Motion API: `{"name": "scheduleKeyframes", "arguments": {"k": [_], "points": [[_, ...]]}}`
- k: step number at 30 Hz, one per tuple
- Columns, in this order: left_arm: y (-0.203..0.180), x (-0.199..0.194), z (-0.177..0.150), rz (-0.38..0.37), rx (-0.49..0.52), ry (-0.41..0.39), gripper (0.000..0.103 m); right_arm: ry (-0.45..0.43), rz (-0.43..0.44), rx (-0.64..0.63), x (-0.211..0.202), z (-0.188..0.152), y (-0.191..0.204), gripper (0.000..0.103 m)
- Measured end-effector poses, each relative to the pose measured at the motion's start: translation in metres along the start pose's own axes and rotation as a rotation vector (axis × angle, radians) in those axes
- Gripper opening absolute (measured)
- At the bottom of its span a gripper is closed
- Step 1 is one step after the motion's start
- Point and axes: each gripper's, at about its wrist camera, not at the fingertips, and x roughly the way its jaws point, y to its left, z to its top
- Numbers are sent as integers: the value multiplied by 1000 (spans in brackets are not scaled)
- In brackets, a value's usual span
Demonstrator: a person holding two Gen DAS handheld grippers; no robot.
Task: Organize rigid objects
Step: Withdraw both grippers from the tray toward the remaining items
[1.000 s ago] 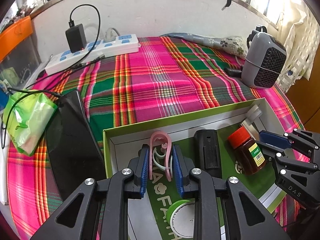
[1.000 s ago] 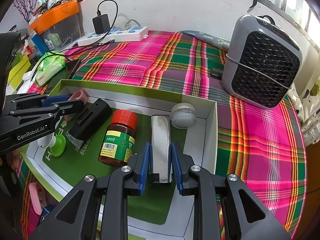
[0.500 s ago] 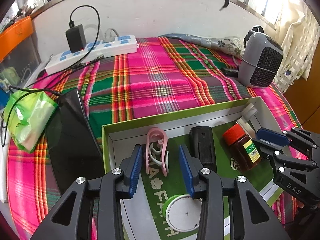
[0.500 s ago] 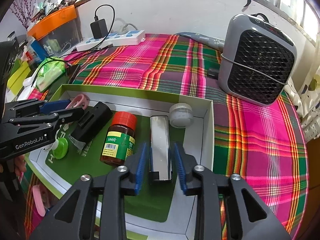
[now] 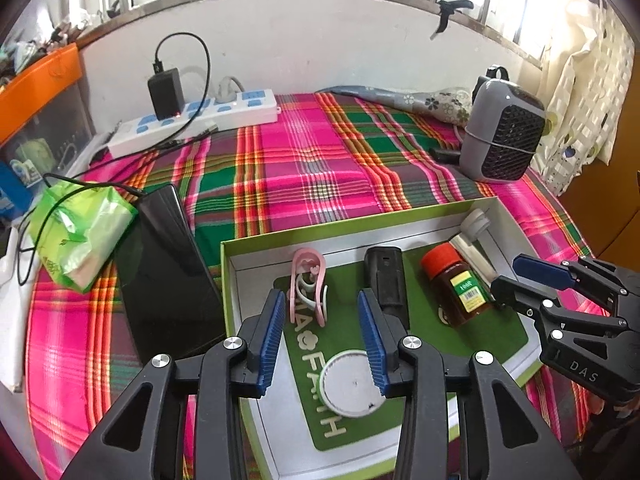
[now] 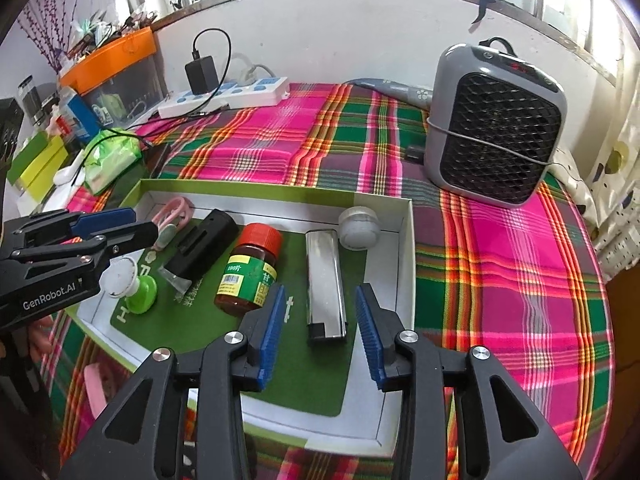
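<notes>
Both my tongs stand apart and empty above the green box point(image 6: 406, 240). Nearest my right tongs point(image 6: 320, 332) lies the silver bar point(image 6: 325, 280); dropping low could knock it into the brown bottle point(image 6: 248, 270) beside it. Farther off, my left tongs point(image 5: 323, 338) straddle the round white lid point(image 5: 350, 384) and could snag the pink clip point(image 5: 308, 284).

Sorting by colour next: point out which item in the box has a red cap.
The brown bottle, lying on its side mid-box between the black case and the silver bar. No other item there is red-capped.
</notes>
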Motion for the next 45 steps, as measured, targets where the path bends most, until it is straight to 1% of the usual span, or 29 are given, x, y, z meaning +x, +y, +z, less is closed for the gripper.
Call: {"name": "scheduleKeyframes", "arguments": {"k": [12, 13, 15, 16, 19, 27, 39, 40, 43, 45], "points": [[-2, -31, -16, -5, -15, -42, 37, -34, 1, 26, -24, -12, 4, 41], [-3, -34, -17, 0, -13, -46, 37, -37, 5, 27, -26, -14, 4, 41], [-4, -41, -22, 35, 1, -70, 37, -40, 10, 32, -29, -16, 5, 41], [-4, -43, -24, 38, -2, -73, 37, -42, 9, 35, -31, -18, 6, 41], [1, -52, -30, -3, -41, -81, 37, -50, 10, 42, -37, -23, 7, 41], [4, -70, -47, -18, -57, -105, 37, -71, 14, 59, -50, -36, 12, 41], [17, -84, -83, -49, -116, -96, 37, -96, 43, 76, -69, -63, 23, 41], [18, -85, -86, -50, -124, -96, 37, -96, 45, 77, -70, -65, 24, 42], [22, -88, -94, -63, -146, -101, 37, -95, 42, 83, -72, -73, 27, 50], [23, -90, -100, -74, -152, -99, 37, -92, 51, 94, -71, -78, 29, 51]]}}
